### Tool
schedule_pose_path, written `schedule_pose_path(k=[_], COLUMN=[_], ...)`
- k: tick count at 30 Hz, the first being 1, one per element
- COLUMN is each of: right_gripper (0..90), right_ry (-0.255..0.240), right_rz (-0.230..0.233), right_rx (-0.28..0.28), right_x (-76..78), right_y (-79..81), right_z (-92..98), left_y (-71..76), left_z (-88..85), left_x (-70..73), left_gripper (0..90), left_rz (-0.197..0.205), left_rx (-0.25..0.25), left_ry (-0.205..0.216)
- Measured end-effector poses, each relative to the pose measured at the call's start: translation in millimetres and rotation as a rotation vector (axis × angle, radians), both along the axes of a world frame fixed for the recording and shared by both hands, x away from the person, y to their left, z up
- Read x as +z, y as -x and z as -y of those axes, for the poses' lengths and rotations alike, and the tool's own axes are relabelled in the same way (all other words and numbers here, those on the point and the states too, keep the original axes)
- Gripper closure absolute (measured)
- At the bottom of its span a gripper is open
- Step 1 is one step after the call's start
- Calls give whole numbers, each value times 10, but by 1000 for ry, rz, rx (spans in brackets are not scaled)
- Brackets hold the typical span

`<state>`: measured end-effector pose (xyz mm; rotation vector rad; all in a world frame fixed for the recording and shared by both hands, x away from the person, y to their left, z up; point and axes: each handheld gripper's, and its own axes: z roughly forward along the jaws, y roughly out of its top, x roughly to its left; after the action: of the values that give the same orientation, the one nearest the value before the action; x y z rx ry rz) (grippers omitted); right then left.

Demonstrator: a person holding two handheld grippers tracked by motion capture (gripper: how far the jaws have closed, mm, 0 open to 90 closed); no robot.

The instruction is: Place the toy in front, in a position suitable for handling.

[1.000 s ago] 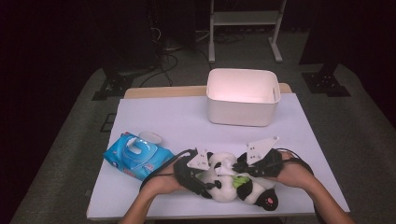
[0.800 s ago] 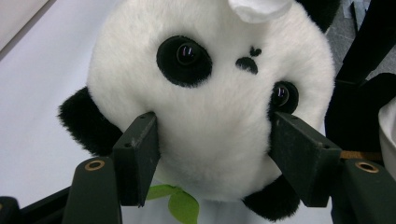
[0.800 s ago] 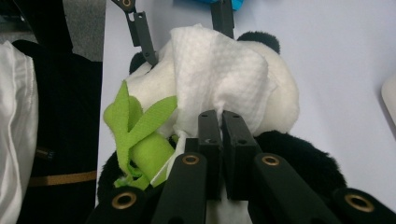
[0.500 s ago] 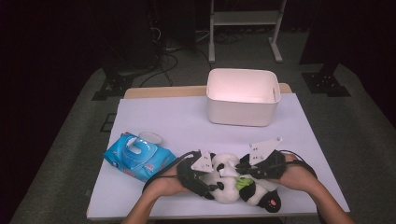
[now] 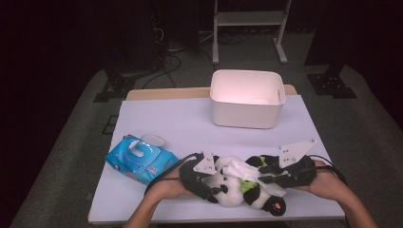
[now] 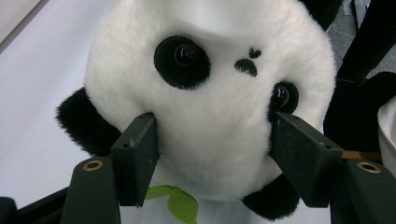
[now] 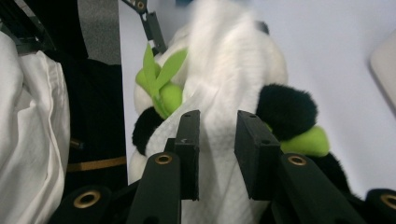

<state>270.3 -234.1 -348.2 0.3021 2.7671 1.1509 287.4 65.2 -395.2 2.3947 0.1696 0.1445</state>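
Observation:
A black-and-white panda plush (image 5: 227, 191) with green leaves lies near the table's front edge. My left gripper (image 5: 215, 188) is shut on its head, and the fingers (image 6: 136, 156) press into the white fur on both sides of the face (image 6: 210, 93). A white wipe (image 5: 248, 173) is draped over the panda's body (image 7: 219, 88). My right gripper (image 5: 264, 175) comes in from the right. Its jaws have just been opening, and in the right gripper view my right gripper (image 7: 218, 127) stands apart around the wipe (image 7: 217, 154) without pressing it.
A white bin (image 5: 247, 114) stands at the back of the white table (image 5: 180, 118). A blue pack of wipes (image 5: 140, 160) lies front left with a small white lid (image 5: 153, 139) behind it. Dark floor and stands surround the table.
My right gripper has drawn back to the right and its jaws have come apart, leaving the white wipe lying on the panda. My left gripper has stayed on the panda's head.

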Motion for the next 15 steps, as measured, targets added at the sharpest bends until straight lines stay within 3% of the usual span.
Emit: schedule_pose_path(k=[2,6,9,15], right_gripper=[701,867,876,875], right_ry=[-1,39,67,77], right_rz=[2,21,41,61], right_rx=[-2,6,15,55], right_x=[-7,-1,40,95], right_y=[2,-4,-4,-41], right_z=[-6,-53,-121,-351], left_y=[-2,3,-5,3], left_z=[0,5,1,10], left_x=[-1,1,1,2], left_gripper=[328,328,328,327], left_rz=[-1,3,-1,4], left_rx=[2,0,2,3], left_ry=[-1,-5,-7,-7])
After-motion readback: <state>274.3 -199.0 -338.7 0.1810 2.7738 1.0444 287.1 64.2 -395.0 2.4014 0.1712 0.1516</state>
